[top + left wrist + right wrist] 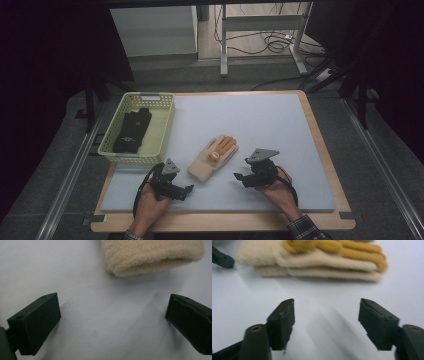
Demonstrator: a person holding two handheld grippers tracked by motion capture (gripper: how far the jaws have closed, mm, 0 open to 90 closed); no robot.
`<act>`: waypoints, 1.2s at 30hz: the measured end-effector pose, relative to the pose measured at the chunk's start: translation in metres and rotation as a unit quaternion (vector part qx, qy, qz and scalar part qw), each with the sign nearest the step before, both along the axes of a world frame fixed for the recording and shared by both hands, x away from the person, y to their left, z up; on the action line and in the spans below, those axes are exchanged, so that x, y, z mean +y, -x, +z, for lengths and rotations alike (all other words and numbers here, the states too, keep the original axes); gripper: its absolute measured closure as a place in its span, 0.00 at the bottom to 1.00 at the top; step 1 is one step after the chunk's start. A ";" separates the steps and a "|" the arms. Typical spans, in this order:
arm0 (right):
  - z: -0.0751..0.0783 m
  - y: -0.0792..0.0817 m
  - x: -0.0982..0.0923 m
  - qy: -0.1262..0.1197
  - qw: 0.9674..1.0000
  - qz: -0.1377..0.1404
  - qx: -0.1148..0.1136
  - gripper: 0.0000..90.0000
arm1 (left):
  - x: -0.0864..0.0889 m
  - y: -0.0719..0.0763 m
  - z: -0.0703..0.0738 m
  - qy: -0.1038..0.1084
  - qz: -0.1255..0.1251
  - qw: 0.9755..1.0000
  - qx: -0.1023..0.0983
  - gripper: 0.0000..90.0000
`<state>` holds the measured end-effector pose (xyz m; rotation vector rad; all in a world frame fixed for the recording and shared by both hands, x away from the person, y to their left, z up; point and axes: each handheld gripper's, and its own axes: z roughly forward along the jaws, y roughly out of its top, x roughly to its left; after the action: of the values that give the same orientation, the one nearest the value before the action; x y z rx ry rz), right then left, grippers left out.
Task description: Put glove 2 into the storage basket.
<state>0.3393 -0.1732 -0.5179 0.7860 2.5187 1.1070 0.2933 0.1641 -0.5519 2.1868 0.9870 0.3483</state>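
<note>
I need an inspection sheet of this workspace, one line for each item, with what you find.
Surface: pale grey mat on a wooden board; bare apart from the items below.
Job's things: cream and orange glove flat on the mat; black glove inside the yellow basket at the mat's left edge.
Clutter: nothing seen.
Grippers: left hand-held gripper open, jaws empty, near the glove's cuff; right hand-held gripper open, jaws empty, right of the glove.
Cables: a black cable loops from each gripper; loose cables on the floor behind.
Surroundings: metal frame legs, dark curtains at the sides.
</note>
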 end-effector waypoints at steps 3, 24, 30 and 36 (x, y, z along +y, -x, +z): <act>-0.002 0.000 -0.015 0.001 1.000 -0.018 0.004 0.24 | 0.000 0.000 0.000 0.000 0.000 1.000 0.000 0.00; -0.015 0.002 -0.063 0.019 0.994 -0.105 0.006 0.13 | -0.001 0.000 0.000 -0.004 0.006 1.000 0.003 0.00; -0.016 0.002 -0.064 0.019 0.994 -0.105 0.006 0.13 | -0.001 0.000 0.000 -0.003 0.006 1.000 0.003 0.00; -0.016 0.002 -0.064 0.019 0.994 -0.105 0.005 0.13 | -0.003 -0.001 0.003 -0.007 0.014 1.000 0.015 0.01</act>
<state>0.3373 -0.2369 -0.5335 1.0206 2.3921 0.9845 0.2945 0.1608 -0.5487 2.1983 1.0347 0.3373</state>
